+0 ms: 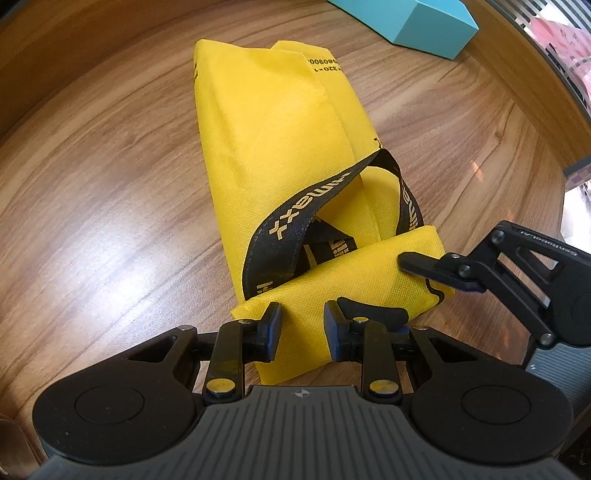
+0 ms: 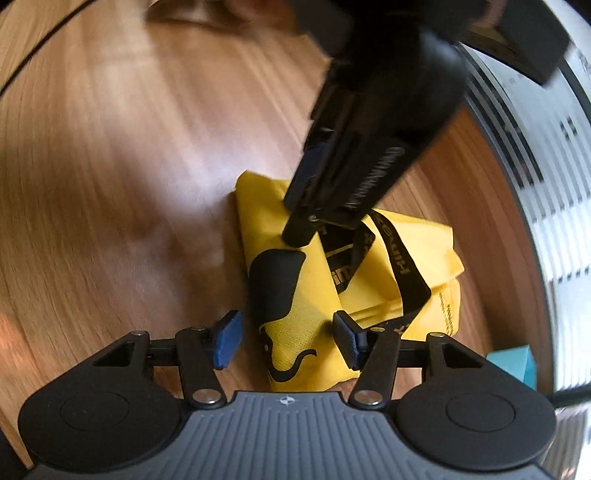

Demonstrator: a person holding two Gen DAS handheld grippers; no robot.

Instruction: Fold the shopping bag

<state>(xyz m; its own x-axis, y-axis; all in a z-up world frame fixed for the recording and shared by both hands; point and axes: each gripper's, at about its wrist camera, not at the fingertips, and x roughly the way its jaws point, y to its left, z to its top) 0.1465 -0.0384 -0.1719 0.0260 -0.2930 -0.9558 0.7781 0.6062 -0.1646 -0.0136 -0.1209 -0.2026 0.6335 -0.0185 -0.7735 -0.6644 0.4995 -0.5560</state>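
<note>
The yellow shopping bag (image 1: 280, 147) lies folded into a long strip on the wooden table, its black handles (image 1: 295, 221) looped on top. Its near end (image 1: 354, 273) is turned over across the strip. My left gripper (image 1: 302, 330) points steeply down with its tips on this turned end; the jaws stand partly apart over flat fabric and do not pinch it. From the right, my right gripper (image 1: 391, 291) reaches in, open, with one finger on top of the fold. In the right wrist view the right gripper (image 2: 288, 339) is open around the bag's corner (image 2: 291, 332), and the left gripper (image 2: 321, 221) comes down onto the bag.
A teal box (image 1: 413, 26) stands on the table beyond the bag's far end, and shows again as the teal box (image 2: 513, 363) at the right. The table's edge (image 1: 535, 122) runs along the right side, with a striped surface past it.
</note>
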